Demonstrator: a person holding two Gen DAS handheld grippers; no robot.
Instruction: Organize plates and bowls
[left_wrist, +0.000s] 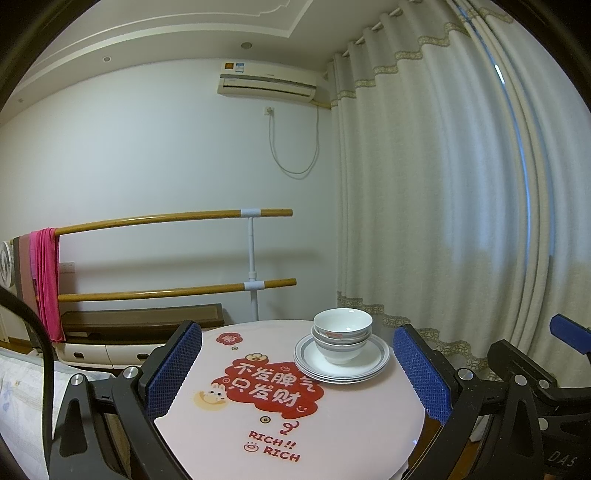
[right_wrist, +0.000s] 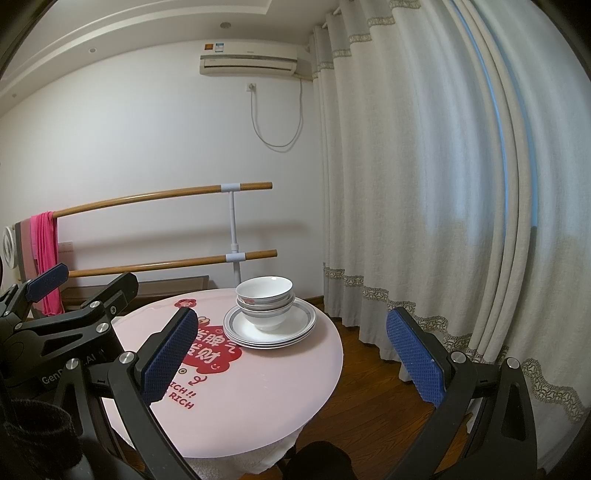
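- Gaping wide and empty, the left gripper (left_wrist: 295, 363) hangs over the table's (left_wrist: 369, 424) near edge.
- Right gripper (right_wrist: 291, 352), equally wide, holds nothing.
- Bowls (left_wrist: 341, 334) sit nested on stacked plates (left_wrist: 373, 360), near the far right rim, with bare tabletop in front.

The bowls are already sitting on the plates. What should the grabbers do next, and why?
Probably nothing more than backing away. The three bowls sit nested on the stack of plates on the round table, and both the left gripper and the right gripper are open, empty and apart from the stack.
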